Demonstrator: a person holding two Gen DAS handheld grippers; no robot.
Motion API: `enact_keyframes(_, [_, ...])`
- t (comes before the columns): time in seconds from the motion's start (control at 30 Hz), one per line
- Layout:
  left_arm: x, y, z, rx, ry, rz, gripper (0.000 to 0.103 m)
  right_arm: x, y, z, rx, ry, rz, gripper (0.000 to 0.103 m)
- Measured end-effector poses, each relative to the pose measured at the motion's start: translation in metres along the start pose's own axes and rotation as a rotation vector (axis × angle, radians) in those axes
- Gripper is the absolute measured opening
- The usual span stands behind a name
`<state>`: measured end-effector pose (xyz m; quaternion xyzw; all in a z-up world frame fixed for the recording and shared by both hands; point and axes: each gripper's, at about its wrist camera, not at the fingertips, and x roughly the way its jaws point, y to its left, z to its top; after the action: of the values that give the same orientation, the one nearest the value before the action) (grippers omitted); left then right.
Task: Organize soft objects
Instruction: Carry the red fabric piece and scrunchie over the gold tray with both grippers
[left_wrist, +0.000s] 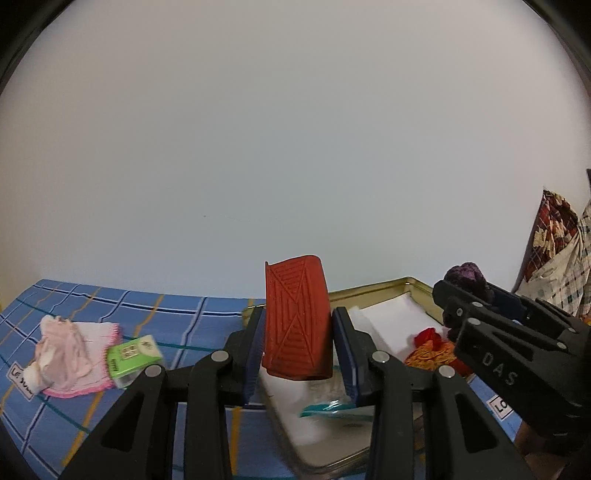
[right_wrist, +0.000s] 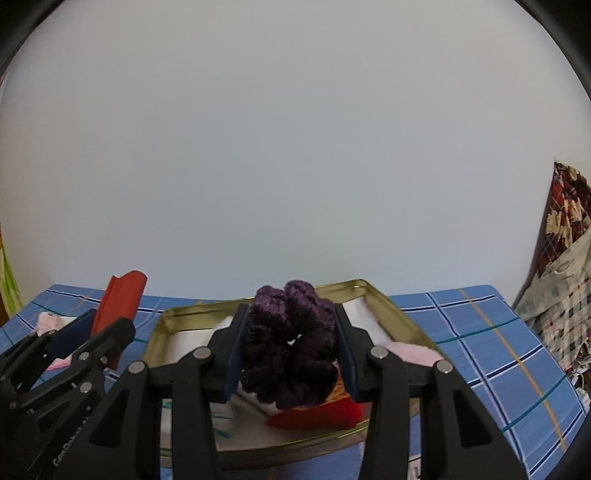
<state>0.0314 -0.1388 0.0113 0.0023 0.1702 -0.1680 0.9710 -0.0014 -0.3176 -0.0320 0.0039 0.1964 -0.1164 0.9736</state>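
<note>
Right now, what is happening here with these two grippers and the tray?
A person is sorting soft things on a bed with a blue checked sheet. The left hand-held gripper is shut on a red ribbed pad; the right hand-held gripper is shut on a purple scrunchie. Both are held above a gold metal tray that already contains red and orange cloth. A pink cloth and a green packet lie on the sheet.
</note>
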Motion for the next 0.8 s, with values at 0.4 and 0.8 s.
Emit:
enact_keyframes(0.4, [0.031,-0.036,-0.004,0.023,0.040,-0.036,0.039,0.018,-0.031,0.003,0.014,0.035,-0.107,0.044])
enact_keyframes(0.8, [0.045,-0.047,-0.008,0.049,0.064,-0.012,0.039,0.035,-0.043,0.002,0.026,0.086,-0.157,0.044])
